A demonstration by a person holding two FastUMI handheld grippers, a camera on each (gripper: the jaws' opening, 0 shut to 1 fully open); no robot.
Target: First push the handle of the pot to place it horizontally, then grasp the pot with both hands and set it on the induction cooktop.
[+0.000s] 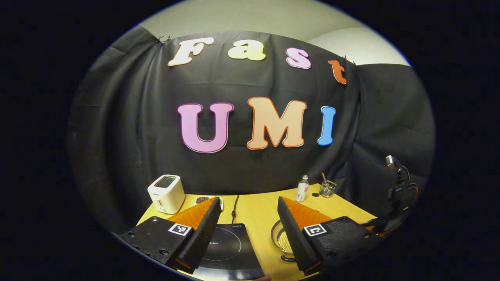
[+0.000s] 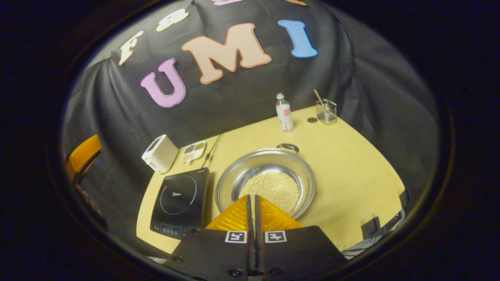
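Left gripper (image 1: 247,203) gapes released; right gripper (image 2: 252,200) is clenched empty above the pot (image 2: 265,183), cooktop (image 2: 179,201) at nine o'clock.

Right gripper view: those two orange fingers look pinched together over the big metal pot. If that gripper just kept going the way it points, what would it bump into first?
Most likely the pot: the right gripper, fingers closed, points down into its bowl. Depth is hard to judge, so rim or bottom is uncertain.
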